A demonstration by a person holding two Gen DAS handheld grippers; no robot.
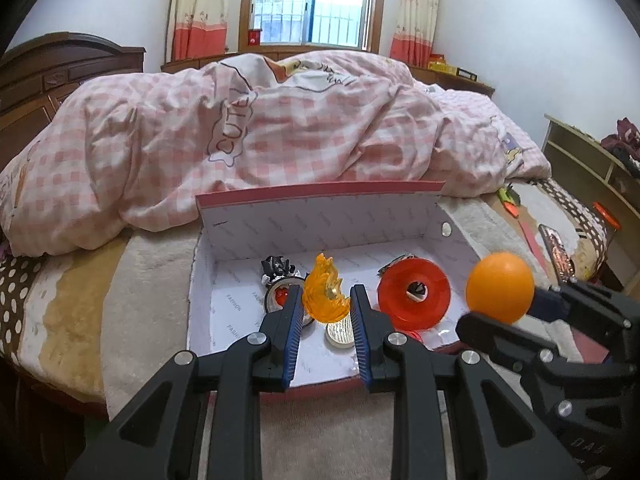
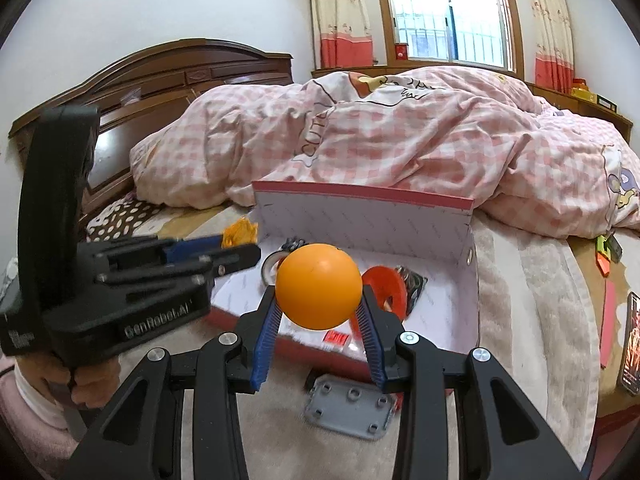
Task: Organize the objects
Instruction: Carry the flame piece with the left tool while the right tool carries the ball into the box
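Note:
My left gripper is shut on a translucent orange flame-shaped toy, held above the near part of an open red-rimmed box that stands on the bed. My right gripper is shut on an orange ball, held over the box's near edge. The right wrist view shows the left gripper to the left with the flame toy. In the left wrist view the right gripper comes in from the right with the ball. Inside the box lie a red disc, a black-and-white toy and a round silver piece.
A crumpled pink checked duvet is heaped behind the box. A grey plate lies on the blanket in front of the box. A phone and small orange items lie to the right. A hand holds the left gripper's handle.

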